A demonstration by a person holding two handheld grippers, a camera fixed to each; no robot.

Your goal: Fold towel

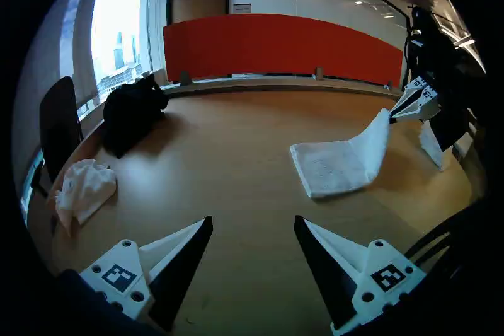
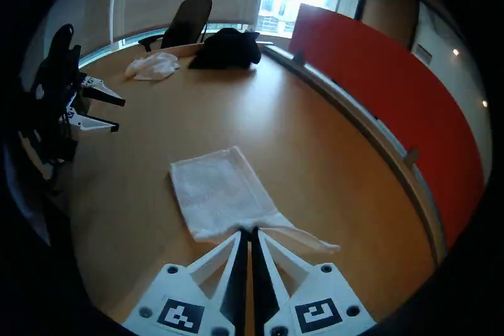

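- Pinched almost fully together at the right gripper [image 2: 249, 232], with the near hem of the towel [image 2: 214, 194] caught between both fingers and raised a little off the table [image 2: 302, 134].
- Spread wide at the left gripper [image 1: 252, 219], with nothing between the fingers; hovering over bare wood by the table's near edge, well apart from the towel.
- Lying flat near the middle of the table for most of its length, seemingly doubled into a narrow strip; rising at one end to the held hem, seen from the left gripper view as a lifted flap.
- Judged light, thin and limp: likely to sag from any single pinch, to slide easily on the smooth wood, and to keep no crease unless pressed flat. Not fragile.
- Best taken at a corner or along the hem, not mid-cloth; probably wants the other corner of the same end held as well, so as to carry that end over evenly and land hem on hem.
- Farther out, along the table's left edge in the left gripper view: crumpled white cloth [image 1: 85, 188], black bag [image 1: 132, 115] beyond it, dark chair [image 1: 60, 125] just off the table.
- Behind the far edge: red partition [image 1: 283, 46], with a window [image 1: 120, 27] at its left end.
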